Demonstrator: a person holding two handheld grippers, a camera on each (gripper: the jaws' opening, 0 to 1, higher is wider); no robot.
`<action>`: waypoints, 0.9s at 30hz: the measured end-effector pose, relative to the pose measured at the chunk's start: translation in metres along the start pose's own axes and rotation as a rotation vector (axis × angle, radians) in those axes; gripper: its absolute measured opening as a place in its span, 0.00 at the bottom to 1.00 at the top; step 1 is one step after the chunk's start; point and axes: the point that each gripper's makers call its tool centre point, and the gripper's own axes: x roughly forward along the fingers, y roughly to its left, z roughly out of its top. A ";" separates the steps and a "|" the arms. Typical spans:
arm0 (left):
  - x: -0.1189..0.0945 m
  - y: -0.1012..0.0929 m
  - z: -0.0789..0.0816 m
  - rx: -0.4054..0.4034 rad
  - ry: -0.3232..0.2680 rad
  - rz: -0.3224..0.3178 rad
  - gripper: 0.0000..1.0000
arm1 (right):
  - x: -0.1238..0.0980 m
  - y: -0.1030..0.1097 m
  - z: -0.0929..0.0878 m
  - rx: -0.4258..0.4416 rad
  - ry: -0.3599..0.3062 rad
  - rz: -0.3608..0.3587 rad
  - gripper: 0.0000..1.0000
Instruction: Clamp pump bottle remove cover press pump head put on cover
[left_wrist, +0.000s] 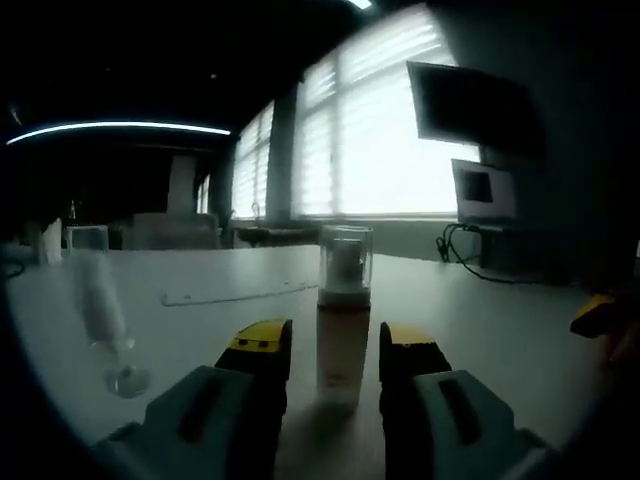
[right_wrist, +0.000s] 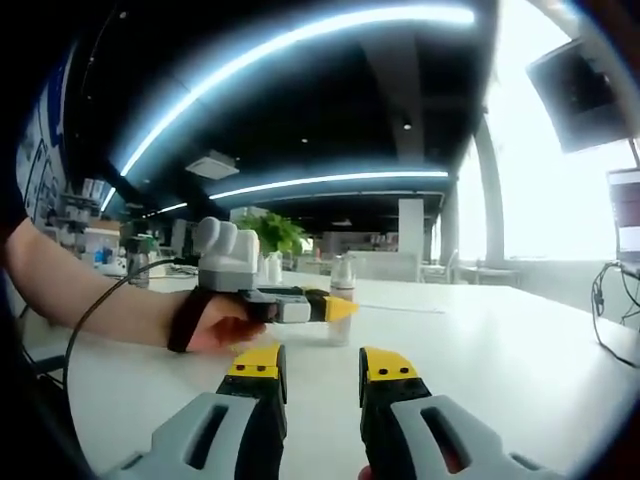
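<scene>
A pump bottle (left_wrist: 343, 330) with a pale body and a clear cover (left_wrist: 346, 255) stands upright on the white table (left_wrist: 480, 310). My left gripper (left_wrist: 335, 350) is open, one yellow-tipped jaw on each side of the bottle's lower body, with narrow gaps. In the right gripper view the same bottle (right_wrist: 343, 272) stands in the middle distance, with the left gripper (right_wrist: 338, 308) reaching it from the left in a person's hand (right_wrist: 215, 325). My right gripper (right_wrist: 322, 365) is open and empty, well short of the bottle. Its yellow tip (left_wrist: 598, 315) shows at the right edge of the left gripper view.
A clear stemmed glass (left_wrist: 105, 320) stands to the left of the bottle. A long flat strip (left_wrist: 235, 293) lies on the table behind it. A monitor (left_wrist: 470, 100) and a smaller screen (left_wrist: 485, 190) with cables (left_wrist: 465, 260) sit at the far right.
</scene>
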 end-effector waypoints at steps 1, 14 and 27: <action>-0.002 0.000 0.003 -0.003 -0.005 0.000 0.27 | 0.000 0.000 0.000 0.000 -0.001 0.000 0.24; -0.026 0.006 0.020 0.013 -0.013 -0.003 0.27 | 0.000 -0.002 0.001 -0.004 -0.003 -0.004 0.24; -0.072 0.000 0.057 -0.059 -0.085 -0.041 0.27 | 0.000 -0.001 0.000 -0.006 0.002 -0.003 0.24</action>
